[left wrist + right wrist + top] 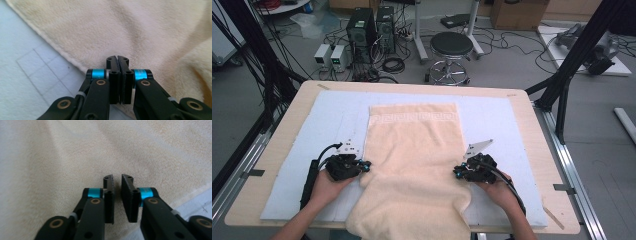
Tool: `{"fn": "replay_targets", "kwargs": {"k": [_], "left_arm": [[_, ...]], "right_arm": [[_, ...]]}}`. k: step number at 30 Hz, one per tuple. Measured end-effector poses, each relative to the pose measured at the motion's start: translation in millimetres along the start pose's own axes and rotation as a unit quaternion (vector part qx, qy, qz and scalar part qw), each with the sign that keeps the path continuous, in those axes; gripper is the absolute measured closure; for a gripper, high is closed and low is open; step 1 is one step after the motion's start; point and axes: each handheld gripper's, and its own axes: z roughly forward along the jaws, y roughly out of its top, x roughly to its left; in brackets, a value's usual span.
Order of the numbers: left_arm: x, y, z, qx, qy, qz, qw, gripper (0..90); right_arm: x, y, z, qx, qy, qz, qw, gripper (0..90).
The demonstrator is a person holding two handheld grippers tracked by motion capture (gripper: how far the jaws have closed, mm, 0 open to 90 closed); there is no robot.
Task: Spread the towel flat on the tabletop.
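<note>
A cream towel (412,145) lies lengthwise on a pale blue mat (332,120). Its far part is flat, and its near part is bunched and hangs over the table's front edge. My left gripper (366,165) is at the towel's left edge, held by a hand. In the left gripper view, my left gripper (117,58) has its jaws pressed together just over the towel's hem (75,62), with no cloth between them. My right gripper (457,171) is at the towel's right edge. In the right gripper view, my right gripper (117,177) shows only a thin slit between its jaws above the towel (75,157), and nothing is between them.
The mat covers most of a wooden table (532,130). Black frame posts (572,60) rise at the table's back right and back left. Beyond the far edge, a round stool (451,47), computer towers (362,30) and cables are on the floor.
</note>
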Motion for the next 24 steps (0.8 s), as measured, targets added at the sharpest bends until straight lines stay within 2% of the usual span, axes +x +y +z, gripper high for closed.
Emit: {"fn": "replay_targets", "kwargs": {"k": [4,7,8,11,14,16,19,20,21,24], "left_arm": [[10.4,11.0,9.6,-0.009,0.043,-0.004,0.9990,88.1],[20.9,20.6,19.6,-0.017,0.049,-0.020,0.9984,88.1],[24.0,26.2,22.4,-0.028,0.056,-0.029,0.9976,88.1],[31.1,39.7,27.5,-0.042,0.060,-0.043,0.9964,88.0],[31.6,46.4,29.5,-0.052,0.038,-0.048,0.9968,86.8],[28.1,44.5,24.8,-0.048,0.022,-0.038,0.9979,81.3],[20.1,32.8,13.2,-0.042,-0.004,-0.023,0.9988,74.1],[17.6,27.9,9.2,-0.041,-0.010,-0.015,0.9990,71.2],[15.3,22.7,5.2,-0.042,-0.020,-0.016,0.9988,69.4],[6.7,6.2,-6.2,-0.042,-0.065,-0.005,0.9970,63.8]], "right_arm": [[-4.6,5.7,1.8,-0.002,-0.024,0.008,0.9997,85.5],[-9.1,9.9,4.7,0.000,-0.037,0.011,0.9992,85.9],[-10.6,10.8,5.3,-0.001,-0.041,0.013,0.9991,86.1],[-19.9,13.3,2.8,-0.004,-0.074,0.027,0.9969,86.5],[-31.3,9.0,-0.3,-0.008,-0.085,0.053,0.9949,86.5],[-31.2,7.2,-1.6,-0.010,-0.073,0.056,0.9957,86.1],[-21.6,8.9,-7.0,-0.017,-0.056,0.036,0.9976,81.1],[-18.9,8.6,-9.6,-0.029,-0.044,0.031,0.9981,77.3],[-15.7,7.8,-11.9,-0.041,-0.026,0.023,0.9986,73.7],[-1.2,4.5,-16.0,-0.045,0.010,-0.008,0.9989,63.0]]}}
